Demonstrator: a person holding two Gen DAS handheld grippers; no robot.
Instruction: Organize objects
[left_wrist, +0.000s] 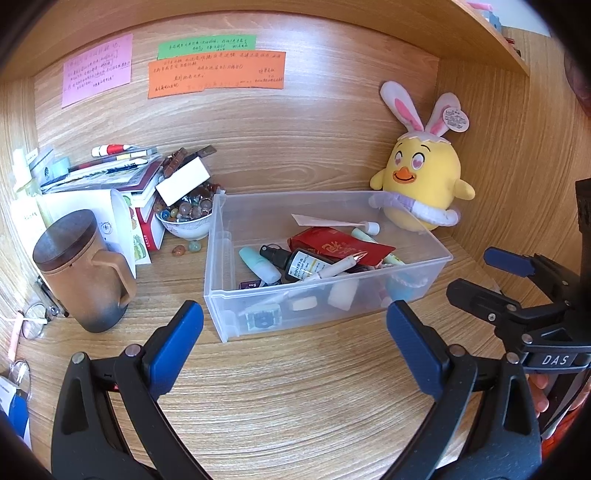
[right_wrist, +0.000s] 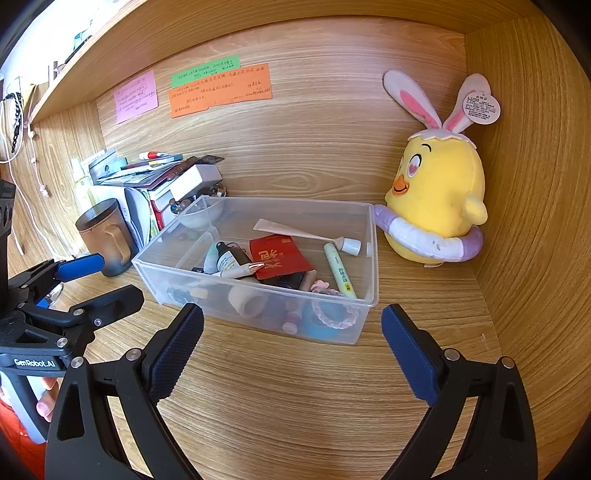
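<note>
A clear plastic bin (left_wrist: 221, 291) (right_wrist: 365, 306) stands on the wooden desk, filled with small items: a red packet (left_wrist: 340, 245) (right_wrist: 277, 254), a white pen (left_wrist: 338, 267) (right_wrist: 240, 271), a dark dropper bottle (left_wrist: 295, 262) (right_wrist: 231, 256), a green tube (right_wrist: 339, 271). My left gripper (left_wrist: 295, 347) is open and empty, just in front of the bin. My right gripper (right_wrist: 293, 350) is open and empty, also just in front of it. Each gripper shows at the edge of the other's view (left_wrist: 491, 273) (right_wrist: 99, 280).
A yellow chick plush (left_wrist: 421, 184) (right_wrist: 439, 195) sits in the back right corner. A brown lidded mug (left_wrist: 81, 273) (right_wrist: 105, 232), a bowl of marbles (left_wrist: 184, 218) and a stack of books and boxes (left_wrist: 110, 177) stand at the left. Paper notes (left_wrist: 218, 70) hang on the back wall.
</note>
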